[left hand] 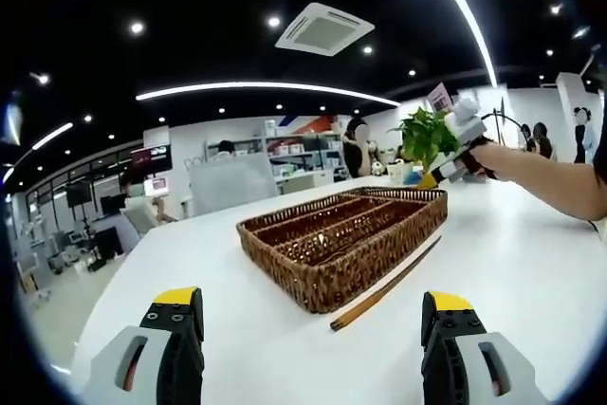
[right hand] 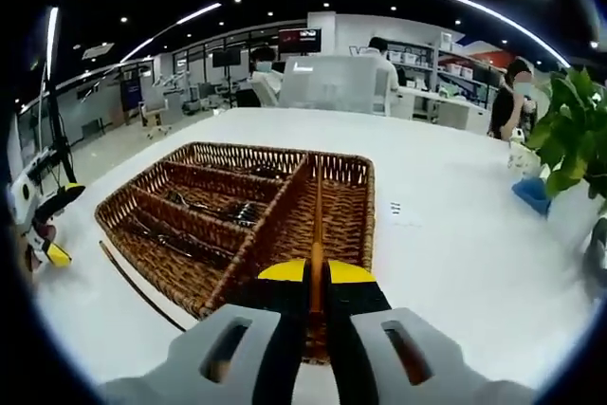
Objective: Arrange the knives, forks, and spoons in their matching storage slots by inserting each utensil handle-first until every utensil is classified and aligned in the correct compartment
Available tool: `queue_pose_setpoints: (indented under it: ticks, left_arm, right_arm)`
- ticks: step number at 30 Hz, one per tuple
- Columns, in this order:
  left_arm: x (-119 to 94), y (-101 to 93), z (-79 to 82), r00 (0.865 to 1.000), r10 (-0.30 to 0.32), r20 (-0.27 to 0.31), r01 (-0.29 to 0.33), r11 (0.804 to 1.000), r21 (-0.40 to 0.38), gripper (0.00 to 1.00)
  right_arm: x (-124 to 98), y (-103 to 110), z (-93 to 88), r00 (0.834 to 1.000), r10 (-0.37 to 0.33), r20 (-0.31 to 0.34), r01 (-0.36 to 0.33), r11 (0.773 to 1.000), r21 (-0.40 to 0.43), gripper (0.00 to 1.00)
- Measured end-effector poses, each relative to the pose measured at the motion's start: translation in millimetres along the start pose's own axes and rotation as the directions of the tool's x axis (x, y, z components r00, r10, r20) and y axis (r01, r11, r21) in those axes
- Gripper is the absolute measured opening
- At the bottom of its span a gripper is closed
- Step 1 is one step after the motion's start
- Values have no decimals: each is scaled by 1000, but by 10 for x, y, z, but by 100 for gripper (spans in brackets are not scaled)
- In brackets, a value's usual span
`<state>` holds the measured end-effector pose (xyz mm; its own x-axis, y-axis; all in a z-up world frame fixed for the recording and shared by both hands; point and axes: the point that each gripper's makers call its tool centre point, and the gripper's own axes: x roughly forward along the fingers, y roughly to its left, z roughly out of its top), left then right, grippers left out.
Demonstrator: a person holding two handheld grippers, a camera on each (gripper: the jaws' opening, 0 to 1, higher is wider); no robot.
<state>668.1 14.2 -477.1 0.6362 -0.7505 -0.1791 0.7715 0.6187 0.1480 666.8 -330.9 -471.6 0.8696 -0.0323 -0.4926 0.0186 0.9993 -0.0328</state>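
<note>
Two yellow-tipped jaws of the left gripper (left hand: 313, 315) rise from the bottom of the left gripper view, spread wide with bare white table (left hand: 531, 263) between them and nothing held. Just beyond lies a loose brown chopstick (left hand: 384, 289) on the table, close along the near side of the wicker tray (left hand: 327, 282); whether it touches the wicker cannot be told. From this low angle the tray's slots are mostly hidden by its walls and dividers, so their contents are hard to make out. Farther back, the right gripper (left hand: 465, 144) comes in from the right on a person's forearm (left hand: 550, 173), partly in front of a green plant (left hand: 427, 135); its jaws are too small to read there. In the right gripper view, the right gripper (right hand: 315, 277) has its jaws pressed together on a second chopstick (right hand: 317, 225), which runs forward over the tray (right hand: 152, 277) into the wide right-hand slot; its near end is covered by the jaws. Dark, thin utensils (right hand: 223, 208) lie in the narrower left slots, but their kinds cannot be told. The left gripper (right hand: 43, 225) shows at the left edge, cut off by the frame, and the first chopstick (right hand: 142, 291) lies beside the tray's near-left wall.
</note>
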Motion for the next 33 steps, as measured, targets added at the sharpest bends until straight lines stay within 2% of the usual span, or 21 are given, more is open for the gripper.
queue_pose_setpoints:
  ticks: [15,20,24,30,33]
  left_arm:
    - [-4,1,3,1000,2,1,-2,1000,5,100]
    - [-8,18,-1,1000,4,1,-4,1000,3,100]
    - [-3,13,-1,1000,1,0,-1,1000,8,100]
    - [0,10,-16,1000,-2,-4,2,1000,8,100]
    - [11,-5,-21,1000,-4,-5,5,1000,16,100]
  right_arm:
    - [158,128,-149,996,24,-91,-28,999,-35,4]
    - [210,103,-149,993,22,-118,-28,998,-49,4]
    - [269,96,-251,981,43,-187,-54,997,-53,4]
    - [295,80,-284,970,67,-234,-77,996,-37,4]
    - [310,97,-315,959,76,-275,-100,992,-73,5]
